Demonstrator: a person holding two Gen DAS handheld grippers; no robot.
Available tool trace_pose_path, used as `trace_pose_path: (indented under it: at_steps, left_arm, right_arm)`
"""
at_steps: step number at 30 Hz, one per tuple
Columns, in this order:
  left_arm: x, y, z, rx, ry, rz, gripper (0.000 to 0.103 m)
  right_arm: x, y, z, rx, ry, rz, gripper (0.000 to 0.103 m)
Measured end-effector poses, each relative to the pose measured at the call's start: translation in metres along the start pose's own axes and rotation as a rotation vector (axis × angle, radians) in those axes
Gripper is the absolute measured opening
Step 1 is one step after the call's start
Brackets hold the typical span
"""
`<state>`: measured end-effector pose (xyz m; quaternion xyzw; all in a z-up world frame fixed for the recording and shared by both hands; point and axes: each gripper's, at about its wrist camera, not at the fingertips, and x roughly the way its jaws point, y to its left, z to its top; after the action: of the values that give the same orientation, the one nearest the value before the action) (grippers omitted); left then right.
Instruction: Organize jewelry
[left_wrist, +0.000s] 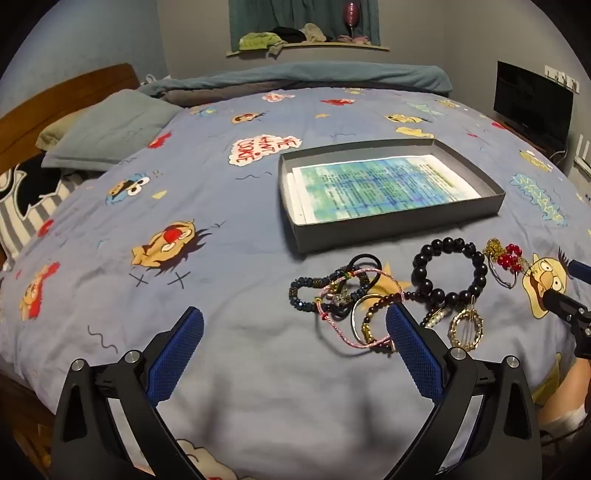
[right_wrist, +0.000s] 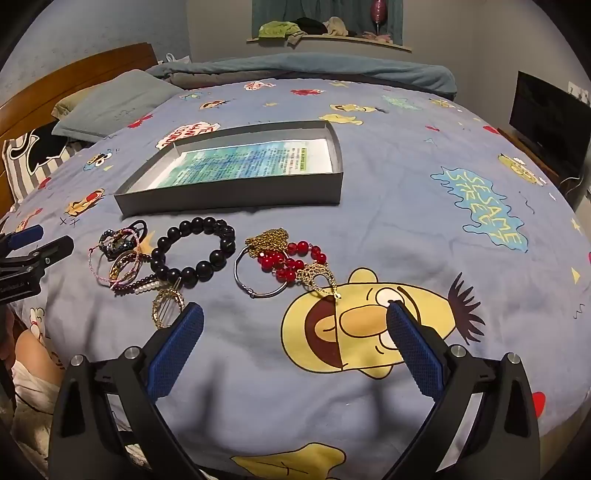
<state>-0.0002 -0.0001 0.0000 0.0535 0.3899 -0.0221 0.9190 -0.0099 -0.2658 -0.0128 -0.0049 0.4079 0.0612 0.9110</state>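
Both the left gripper (left_wrist: 294, 328) and right gripper (right_wrist: 295, 323) gaped wide, holding nothing. The jewelry pile (left_wrist: 388, 291) lay just ahead, the grey box (left_wrist: 391, 221) beyond. Cords seemed tangled, so lifting one bracelet could drag neighbours along.

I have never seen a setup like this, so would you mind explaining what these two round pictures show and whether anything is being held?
Each picture comes from a fisheye camera mounted on a handheld two-finger tool, looking forward between its blue-padded fingers. A person holds one in each hand; there is no robot arm.

One view is from the left tool, the other from the right tool. Both are open and hold nothing.

They hover over a bed with a cartoon-print duvet. On it lie a shallow grey box lined with printed paper, and in front of it loose jewelry: a black bead bracelet, red beads tangled with a gold chain, a silver bangle and a heap of thinner bracelets.
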Motion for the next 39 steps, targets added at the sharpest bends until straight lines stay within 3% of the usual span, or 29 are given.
trace_pose_path:
  at_steps: [39]
  left_arm:
    - [0.011,-0.001,-0.006,0.012,0.027,0.017,0.098]
  right_arm:
    - [0.003,-0.006,-0.002,0.017,0.006,-0.01,0.098]
